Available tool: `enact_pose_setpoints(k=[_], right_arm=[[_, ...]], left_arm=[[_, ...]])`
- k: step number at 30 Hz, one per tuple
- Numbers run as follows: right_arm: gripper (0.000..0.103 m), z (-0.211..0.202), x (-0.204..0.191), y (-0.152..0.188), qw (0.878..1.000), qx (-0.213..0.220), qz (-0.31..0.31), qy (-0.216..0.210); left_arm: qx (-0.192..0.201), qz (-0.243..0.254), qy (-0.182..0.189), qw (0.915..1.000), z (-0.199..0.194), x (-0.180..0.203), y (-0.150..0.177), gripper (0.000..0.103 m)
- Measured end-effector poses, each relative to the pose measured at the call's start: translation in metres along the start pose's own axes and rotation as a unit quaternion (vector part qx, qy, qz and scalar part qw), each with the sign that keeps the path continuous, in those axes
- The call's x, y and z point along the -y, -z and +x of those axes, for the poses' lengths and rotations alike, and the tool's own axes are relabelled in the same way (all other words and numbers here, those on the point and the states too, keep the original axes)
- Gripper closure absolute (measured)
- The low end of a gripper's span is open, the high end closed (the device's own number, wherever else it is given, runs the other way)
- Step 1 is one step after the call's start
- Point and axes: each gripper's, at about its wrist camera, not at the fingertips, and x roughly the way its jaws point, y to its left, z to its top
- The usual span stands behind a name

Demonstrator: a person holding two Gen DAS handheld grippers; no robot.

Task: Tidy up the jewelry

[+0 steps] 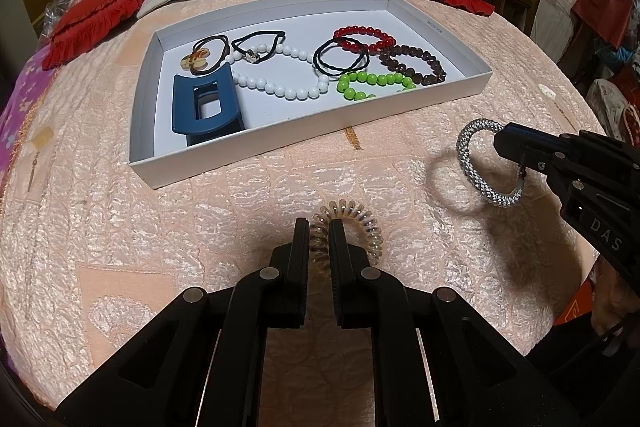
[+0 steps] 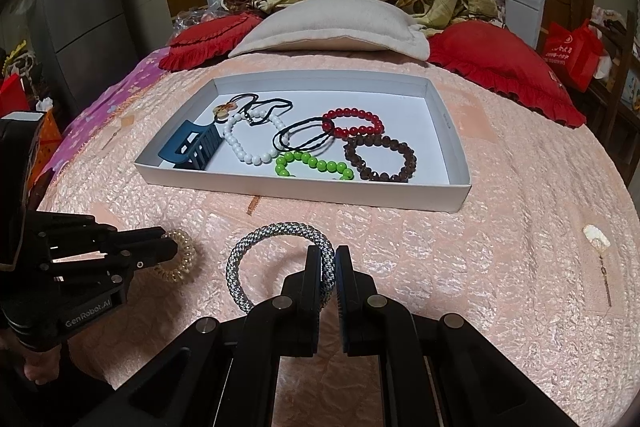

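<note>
Four bead bracelets in tray; each gripper holds one ring.

Warm indoor light, soft shadows on the bedspread (fisheye-bent, dark-vignetted corners), sharp focus

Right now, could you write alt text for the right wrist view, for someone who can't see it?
The right gripper holds a silver woven bracelet in its jaws above a peach bedspread. To its left, the left gripper grips a clear spiral hair tie. Beyond sits a white tray of bead bracelets, hair ties and a blue claw clip.
</note>
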Motion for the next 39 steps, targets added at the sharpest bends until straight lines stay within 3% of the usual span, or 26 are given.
enact_pose_setpoints(k=[39], right_arm=[[0.097, -0.0066, 0.0017, -0.0025, 1.0, 0.009, -0.001, 0.011]], left_arm=[[0.006, 0.006, 0.0, 1.0, -0.0011, 0.0078, -0.0039, 0.095]])
